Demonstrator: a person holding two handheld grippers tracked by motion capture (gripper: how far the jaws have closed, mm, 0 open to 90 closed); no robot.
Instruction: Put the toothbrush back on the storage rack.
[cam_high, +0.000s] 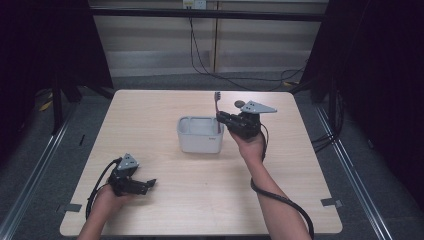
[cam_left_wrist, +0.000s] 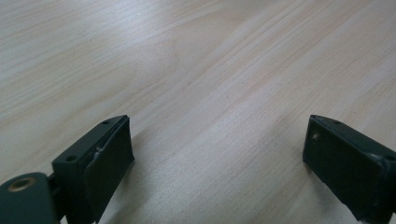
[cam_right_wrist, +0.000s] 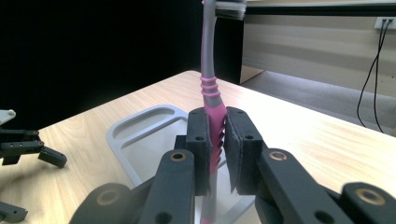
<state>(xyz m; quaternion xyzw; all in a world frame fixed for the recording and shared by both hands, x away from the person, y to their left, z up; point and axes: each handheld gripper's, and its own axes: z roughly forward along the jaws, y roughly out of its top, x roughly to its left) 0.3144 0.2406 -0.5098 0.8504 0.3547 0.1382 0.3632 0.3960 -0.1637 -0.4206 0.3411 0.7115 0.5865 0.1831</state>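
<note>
A pink and grey toothbrush (cam_high: 217, 107) stands upright, bristles up, at the right rim of a white rectangular holder (cam_high: 186, 140) in the middle of the table. My right gripper (cam_high: 220, 118) is shut on its pink handle (cam_right_wrist: 215, 135), and the brush's lower end dips inside the holder (cam_right_wrist: 140, 122). My left gripper (cam_high: 149, 185) rests low over the bare wood near the front left corner. Its jaws stand wide apart with nothing between them, as its own view shows (cam_left_wrist: 217, 154).
The light wooden table (cam_high: 165, 200) has bare room around the holder. Cables (cam_high: 210, 65) hang and run along the floor behind it. Dark curtains flank both sides.
</note>
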